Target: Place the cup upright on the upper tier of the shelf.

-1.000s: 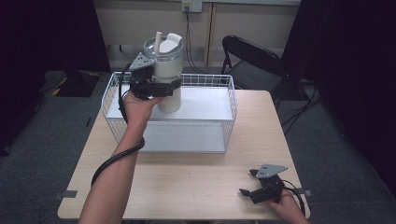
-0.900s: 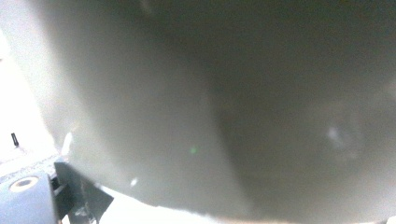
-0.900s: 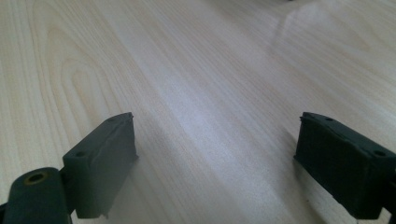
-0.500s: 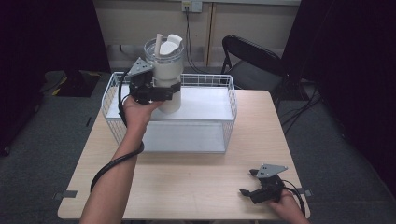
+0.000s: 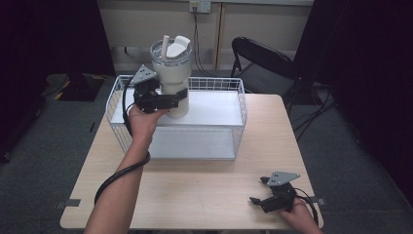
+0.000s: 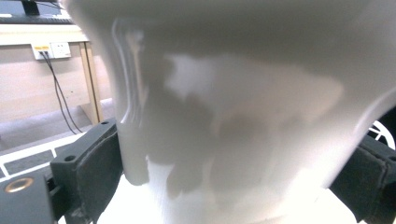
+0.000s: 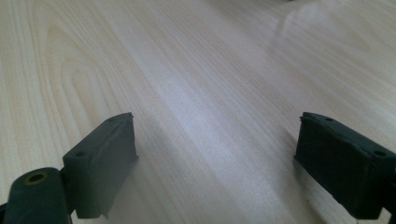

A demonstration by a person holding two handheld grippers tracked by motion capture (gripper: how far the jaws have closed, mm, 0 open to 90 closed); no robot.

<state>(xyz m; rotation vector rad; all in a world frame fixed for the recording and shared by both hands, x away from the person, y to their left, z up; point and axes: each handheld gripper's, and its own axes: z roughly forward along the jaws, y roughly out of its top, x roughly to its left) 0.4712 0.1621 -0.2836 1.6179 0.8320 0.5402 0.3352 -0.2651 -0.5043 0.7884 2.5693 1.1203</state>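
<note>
A person sits at a light wooden table [image 5: 195, 185] and holds a gripper in each hand.

The left gripper [image 5: 168, 100] is up at the far left part of the table. It is squeezed around a big white cup [image 5: 173, 85]. In the left gripper view the cup's white side [image 6: 233, 116] sits right between the two black jaws, and both jaws press on it. The cup stands straight up. It has a clear lid [image 5: 170, 48] on top, with a straw and a white flap sticking up from it. The cup is held over the far left part of a white wire basket [image 5: 234, 126]. It cannot be told whether the bottom of the cup touches the basket floor.

The basket sits on the far half of the table. Its floor is white.

The right gripper [image 5: 263, 195] is at the near right corner of the table, well apart from the basket. Its jaws are spread wide and nothing is between them. In the right gripper view there is just bare wood [image 7: 210, 93] under the jaws.

A black folding chair [image 5: 268, 63] stands on the floor behind the table, on the far right
</note>
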